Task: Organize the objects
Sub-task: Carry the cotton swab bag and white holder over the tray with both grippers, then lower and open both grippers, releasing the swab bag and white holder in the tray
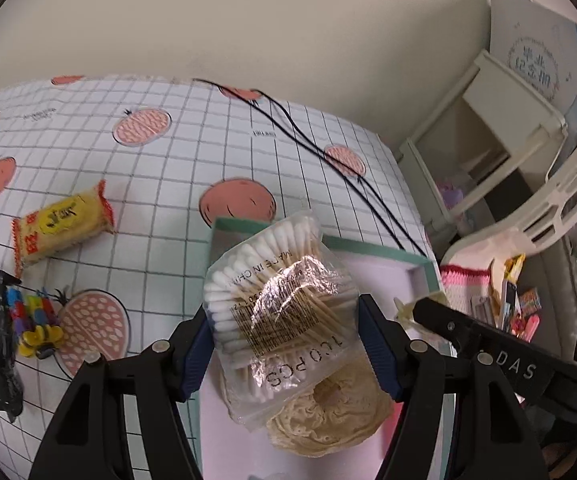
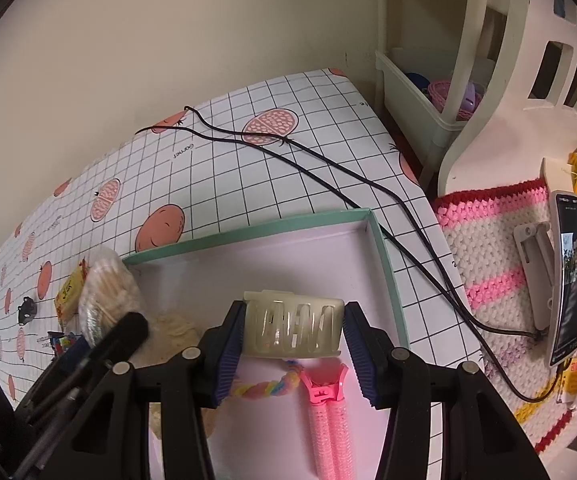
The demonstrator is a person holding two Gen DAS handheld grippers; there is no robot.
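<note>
Where grid tablecloth ends, cream wall, white shelf.

The tablecloth is white with a black grid and pink fruits. The tray has a teal rim, and the curler is pink.

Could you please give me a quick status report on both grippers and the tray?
Left gripper shut on cotton swab bag, over tray. Right gripper shut on cream hair claw. Pink clip lies beneath.

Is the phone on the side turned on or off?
On. The phone, propped in its stand on the knitted mat, shows a lit picture on its screen.
</note>
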